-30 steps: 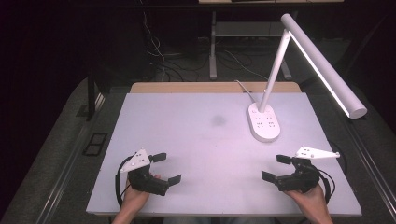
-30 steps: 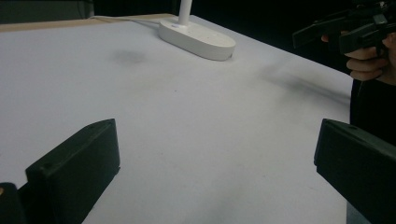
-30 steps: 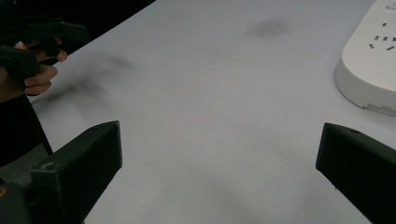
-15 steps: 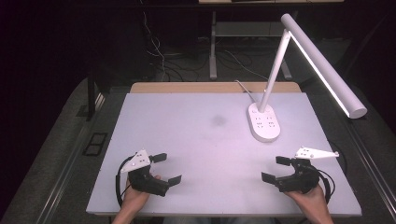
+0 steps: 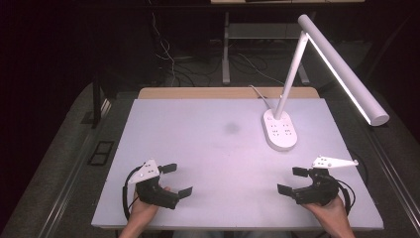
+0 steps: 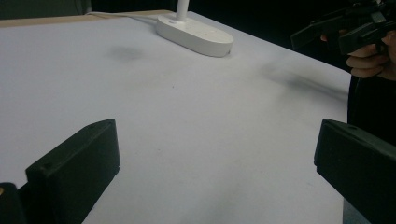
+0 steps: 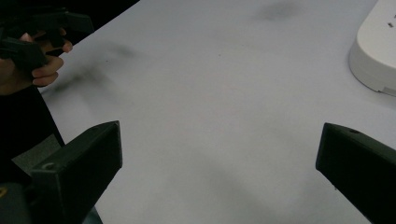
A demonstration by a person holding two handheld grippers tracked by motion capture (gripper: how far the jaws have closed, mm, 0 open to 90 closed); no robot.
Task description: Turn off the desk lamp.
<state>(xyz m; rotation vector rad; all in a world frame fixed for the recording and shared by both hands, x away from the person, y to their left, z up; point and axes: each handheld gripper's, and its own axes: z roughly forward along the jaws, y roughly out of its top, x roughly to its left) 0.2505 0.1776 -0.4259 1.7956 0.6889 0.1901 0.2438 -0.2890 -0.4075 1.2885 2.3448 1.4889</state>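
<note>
Both tongs hover low over the near edge of the white tabletop [image 5: 208,144], which is the largest thing here and carries a faint dark smudge [image 5: 231,128] near its middle. Next in size comes the white desk lamp [image 5: 341,69], lit, its long bar head reaching out past the right edge; its oval base [image 5: 280,130] stands on the far right part of the tabletop and bears small marks too tiny to read. No brand or writing can be made out anywhere.

Left tongs [image 5: 177,180] sit at the near left corner, held from below by the left hand [image 5: 141,210], jaws spread wide and pointing toward the right, nothing between them. In the left gripper view the bare tabletop lies between the two black jaws, with the lamp base [image 6: 195,33] far ahead.

Right tongs [image 5: 292,180] sit at the near right, gripped by the right hand [image 5: 329,210], jaws likewise wide apart and empty, pointing left. Nearest to them is the lamp base, well apart from them.
</note>
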